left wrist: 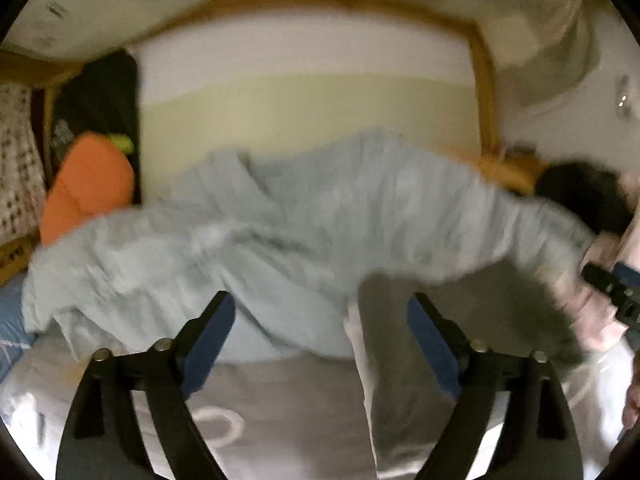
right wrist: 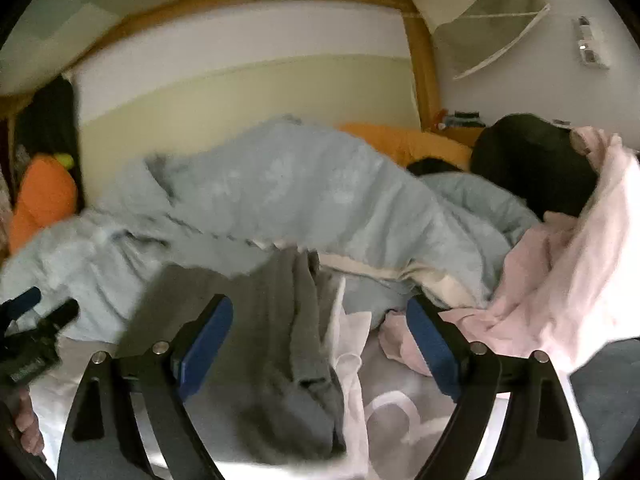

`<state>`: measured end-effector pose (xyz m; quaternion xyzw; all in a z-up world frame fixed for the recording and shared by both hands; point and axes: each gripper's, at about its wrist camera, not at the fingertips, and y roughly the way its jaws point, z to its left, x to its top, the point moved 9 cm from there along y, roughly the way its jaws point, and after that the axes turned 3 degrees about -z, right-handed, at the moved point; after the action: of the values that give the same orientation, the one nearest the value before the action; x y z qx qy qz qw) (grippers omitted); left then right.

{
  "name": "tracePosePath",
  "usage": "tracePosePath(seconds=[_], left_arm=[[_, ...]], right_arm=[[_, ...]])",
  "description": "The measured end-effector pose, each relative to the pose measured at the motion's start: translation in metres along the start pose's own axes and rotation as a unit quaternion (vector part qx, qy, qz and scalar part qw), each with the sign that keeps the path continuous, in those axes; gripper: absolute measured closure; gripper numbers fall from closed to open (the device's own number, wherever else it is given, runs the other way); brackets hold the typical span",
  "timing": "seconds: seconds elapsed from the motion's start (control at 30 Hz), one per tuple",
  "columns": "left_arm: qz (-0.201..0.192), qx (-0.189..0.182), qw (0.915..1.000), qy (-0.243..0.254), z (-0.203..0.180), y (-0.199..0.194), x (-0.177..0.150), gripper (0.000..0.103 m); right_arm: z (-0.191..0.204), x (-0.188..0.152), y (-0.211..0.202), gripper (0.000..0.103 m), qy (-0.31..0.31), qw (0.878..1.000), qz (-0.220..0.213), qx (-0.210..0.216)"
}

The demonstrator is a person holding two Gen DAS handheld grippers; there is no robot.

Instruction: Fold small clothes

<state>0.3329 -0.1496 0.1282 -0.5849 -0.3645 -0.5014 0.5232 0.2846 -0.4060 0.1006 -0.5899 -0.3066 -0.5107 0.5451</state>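
Note:
A fluffy light blue garment (left wrist: pixel 320 216) lies blurred and spread wide across the bed, just beyond my left gripper (left wrist: pixel 322 320). That gripper is open, its blue pads wide apart with nothing pressed between them. In the right wrist view the same blue garment (right wrist: pixel 280 192) drapes over a crumpled grey garment (right wrist: pixel 280 360), which lies between the open jaws of my right gripper (right wrist: pixel 320 320). No pad touches the cloth. A pale pink garment (right wrist: pixel 560 280) is heaped at the right. Each gripper shows at the edge of the other's view: the right gripper (left wrist: pixel 616 280) and the left gripper (right wrist: pixel 44 308).
The bed sheet (left wrist: pixel 224 424) is pale with pink ring prints. An orange pillow (right wrist: pixel 40 200) sits at the far left by the wall, a yellow-orange cushion (right wrist: pixel 420 140) and a black bundle (right wrist: pixel 532 160) at the far right. A wooden bed frame (right wrist: pixel 420 60) borders the back.

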Motion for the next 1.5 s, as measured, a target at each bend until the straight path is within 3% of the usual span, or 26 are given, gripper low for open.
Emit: tracePosePath(seconds=[0.03,0.1,0.13,0.23,0.33,0.43,0.57,0.77,0.9,1.03,1.2,1.27,1.3,1.5], left_arm=[[-0.017,0.001,0.9999,-0.002,0.006,-0.019,0.015,0.002],[-0.063,-0.004,0.998,-0.006,0.017,-0.069,0.05,0.001],[-0.079,-0.005,0.9968,-0.004,0.022,-0.088,0.065,0.001],[-0.121,-0.013,0.9926,-0.006,0.036,-0.153,0.103,0.001],[-0.146,-0.013,0.9891,-0.013,0.05,-0.197,0.126,0.001],[-0.161,-0.012,0.9866,-0.027,0.062,-0.228,0.129,0.001],[-0.148,-0.007,0.9884,-0.032,0.068,-0.23,0.09,0.001],[-0.132,-0.005,0.9895,-0.057,0.076,-0.193,-0.012,0.001],[-0.121,0.008,0.992,-0.035,0.076,-0.161,-0.066,0.001],[-0.078,0.021,0.9963,-0.029,0.083,-0.123,-0.105,0.001],[-0.08,0.04,0.9958,-0.019,0.098,-0.103,-0.135,0.001],[-0.057,0.055,0.9967,-0.018,0.102,-0.09,-0.16,0.001],[-0.04,0.046,0.9979,-0.02,0.101,-0.084,-0.163,0.001],[-0.056,0.037,0.9973,-0.03,0.102,-0.09,-0.159,0.001]], right_arm=[[0.002,0.009,-0.018,0.013,0.002,1.0,-0.012,0.004],[0.006,0.032,-0.057,0.011,0.006,0.999,-0.042,0.006],[0.009,0.045,-0.077,0.003,0.009,0.998,-0.059,0.009],[0.026,0.085,-0.136,0.0,0.011,0.993,-0.111,0.029],[0.049,0.115,-0.184,0.0,-0.001,0.989,-0.138,0.048],[0.068,0.124,-0.213,0.0,-0.02,0.986,-0.156,0.052],[0.087,0.093,-0.222,0.0,-0.036,0.985,-0.158,0.055],[0.1,-0.006,-0.176,0.0,-0.047,0.986,-0.152,0.051],[0.107,-0.072,-0.132,0.0,-0.066,0.99,-0.112,0.049],[0.108,-0.115,-0.103,0.001,-0.04,0.995,-0.077,0.047],[0.112,-0.143,-0.078,0.001,-0.064,0.996,-0.065,0.025],[0.109,-0.149,-0.073,0.001,-0.067,0.996,-0.052,0.011],[0.109,-0.15,-0.071,0.001,-0.068,0.997,-0.047,0.009],[0.124,-0.153,-0.073,0.001,-0.107,0.993,-0.05,0.008]])
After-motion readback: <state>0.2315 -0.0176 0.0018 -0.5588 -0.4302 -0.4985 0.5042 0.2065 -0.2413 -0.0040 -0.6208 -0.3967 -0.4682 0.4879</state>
